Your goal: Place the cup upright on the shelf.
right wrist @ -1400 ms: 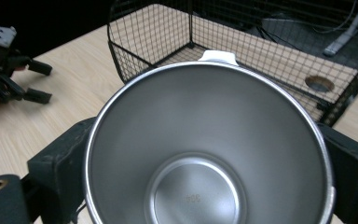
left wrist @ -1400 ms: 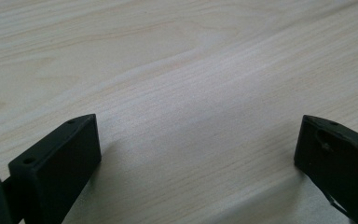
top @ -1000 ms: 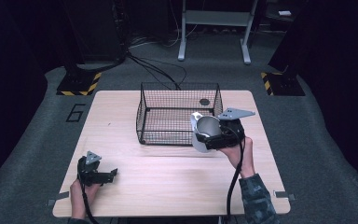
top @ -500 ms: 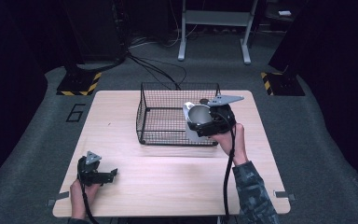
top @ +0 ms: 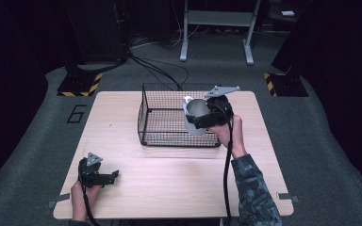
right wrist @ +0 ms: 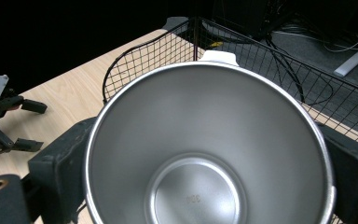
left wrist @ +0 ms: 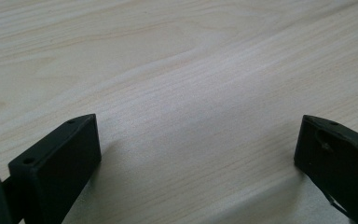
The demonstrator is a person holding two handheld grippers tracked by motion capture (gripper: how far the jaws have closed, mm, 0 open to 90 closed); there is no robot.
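Note:
A shiny metal cup [top: 195,114] with a white handle tab is tilted on its side, mouth facing up and left, above the right front part of a black wire basket [top: 143,120]. My right gripper [top: 202,117] is shut on the cup, one black finger [right wrist: 58,165] on each side of its wall. The right gripper view looks into the empty cup [right wrist: 205,154], with the basket [right wrist: 261,51] behind it. My left gripper [top: 109,177] rests on the wooden table [top: 118,113] near its front left corner. It is open, and bare wood lies between its jaws [left wrist: 198,154].
The basket stands at the table's back centre. The table's right edge is a short way beyond the right hand. Black cables trail on the grey floor behind, near a white stand [top: 217,19] and hazard-striped feet [top: 80,84].
My right gripper has carried the cup from in front of the basket's right front corner up and back over the basket. The left gripper has stayed put.

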